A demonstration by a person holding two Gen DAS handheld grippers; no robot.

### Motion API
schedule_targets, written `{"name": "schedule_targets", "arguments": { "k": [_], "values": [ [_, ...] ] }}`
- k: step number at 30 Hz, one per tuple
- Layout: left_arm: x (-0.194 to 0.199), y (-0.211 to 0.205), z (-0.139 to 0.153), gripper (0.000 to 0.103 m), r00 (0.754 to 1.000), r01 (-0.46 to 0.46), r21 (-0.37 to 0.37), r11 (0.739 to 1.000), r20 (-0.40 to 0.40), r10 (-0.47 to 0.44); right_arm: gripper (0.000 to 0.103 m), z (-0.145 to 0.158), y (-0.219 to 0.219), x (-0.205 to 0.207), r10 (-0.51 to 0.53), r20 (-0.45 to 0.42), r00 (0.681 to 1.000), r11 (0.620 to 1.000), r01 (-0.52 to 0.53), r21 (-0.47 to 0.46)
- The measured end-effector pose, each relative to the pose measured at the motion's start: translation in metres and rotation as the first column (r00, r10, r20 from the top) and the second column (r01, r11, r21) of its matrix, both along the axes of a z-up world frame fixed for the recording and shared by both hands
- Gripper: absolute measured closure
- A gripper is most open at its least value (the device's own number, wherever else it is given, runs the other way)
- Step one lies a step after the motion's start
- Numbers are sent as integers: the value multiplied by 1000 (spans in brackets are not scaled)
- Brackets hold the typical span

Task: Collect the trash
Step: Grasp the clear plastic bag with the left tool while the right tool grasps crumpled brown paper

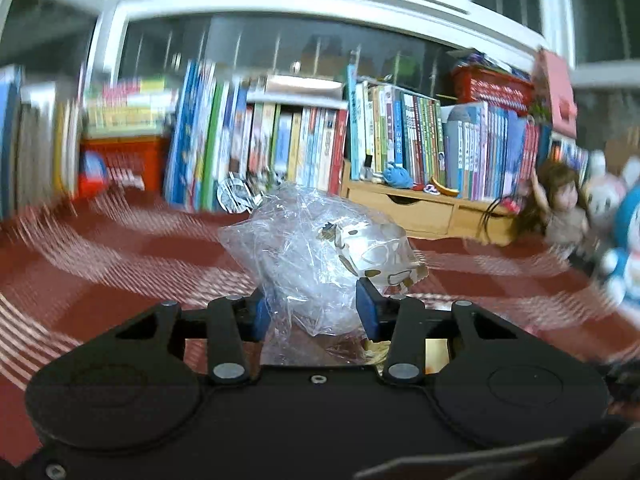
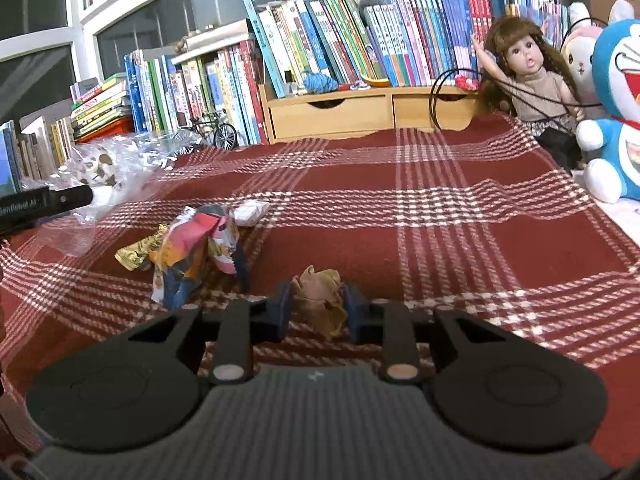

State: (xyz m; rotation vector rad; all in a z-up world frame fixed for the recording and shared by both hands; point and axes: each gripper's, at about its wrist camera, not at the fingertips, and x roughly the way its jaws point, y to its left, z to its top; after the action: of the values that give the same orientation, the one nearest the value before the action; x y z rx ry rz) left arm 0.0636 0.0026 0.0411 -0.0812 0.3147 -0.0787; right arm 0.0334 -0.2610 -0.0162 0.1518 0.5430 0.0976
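A crumpled clear plastic bag [image 1: 312,248] with a printed wrapper inside sits between the blue pads [image 1: 366,308] of my left gripper [image 1: 314,312], which is shut on it above the red plaid cloth [image 1: 120,264]. The same bag [image 2: 108,164] shows at the left of the right wrist view. My right gripper [image 2: 318,308] is shut on a brown crumpled paper wad [image 2: 320,296] low over the cloth. Left of it lie a colourful crumpled wrapper [image 2: 200,252], a gold foil wrapper [image 2: 138,252] and a small white wad [image 2: 252,212].
Rows of books [image 2: 320,36] and a wooden drawer box [image 2: 332,114] line the back edge, with a toy bicycle [image 2: 218,134] in front. A doll [image 2: 528,76] and plush toys [image 2: 616,112] stand at the right. The left wrist view is motion-blurred.
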Motion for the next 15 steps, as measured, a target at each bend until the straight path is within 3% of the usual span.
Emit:
{"name": "schedule_targets", "arguments": {
  "k": [14, 15],
  "values": [
    [-90, -1, 2, 62, 995, 97, 41, 994, -10, -96, 70, 3, 13, -33, 46, 9, 999, 999, -46, 25],
    [-92, -2, 2, 62, 995, 99, 46, 994, -14, -99, 66, 3, 14, -34, 49, 5, 999, 999, -49, 17]
  ]
}}
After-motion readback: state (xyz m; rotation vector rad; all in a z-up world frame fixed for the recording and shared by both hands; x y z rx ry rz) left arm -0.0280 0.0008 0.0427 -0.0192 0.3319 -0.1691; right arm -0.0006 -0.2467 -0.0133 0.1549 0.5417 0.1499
